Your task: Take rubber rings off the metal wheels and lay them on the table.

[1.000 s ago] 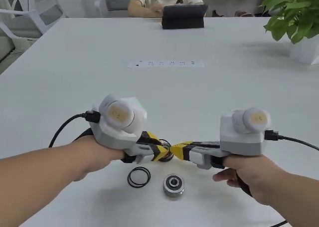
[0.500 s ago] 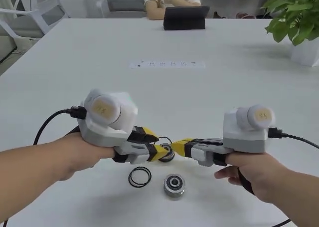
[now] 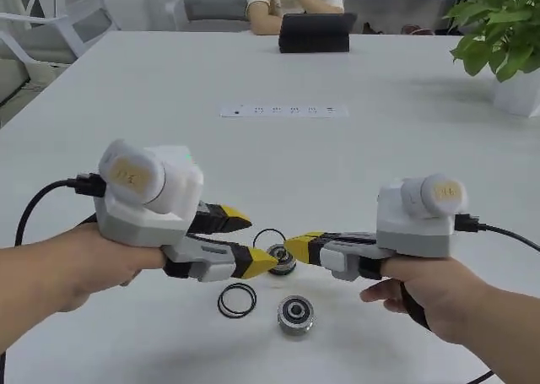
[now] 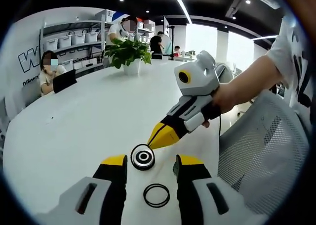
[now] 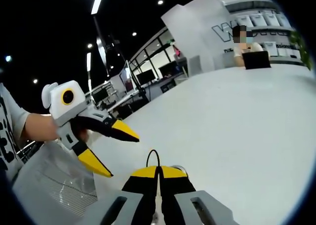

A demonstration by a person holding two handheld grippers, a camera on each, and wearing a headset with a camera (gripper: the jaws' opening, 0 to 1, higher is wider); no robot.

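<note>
My right gripper is shut, and a thin black rubber ring loops up from its yellow tips. A metal wheel sits right at those tips, just above the table; I cannot tell whether it hangs from the ring. My left gripper stands open a little to the wheel's left and holds nothing. In the left gripper view the wheel lies ahead between the open jaws, touched by the right gripper. Loose rings and a second wheel lie near the table's front edge.
A white power strip lies mid-table. At the far end a person sits behind a dark tablet. A potted plant stands at the back right. Cables trail from both grippers. A mesh chair stands beside the table.
My left gripper has opened and drawn back to the left, off the wheel. The right gripper stays shut in nearly the same place, with the ring loop now clear to see.
</note>
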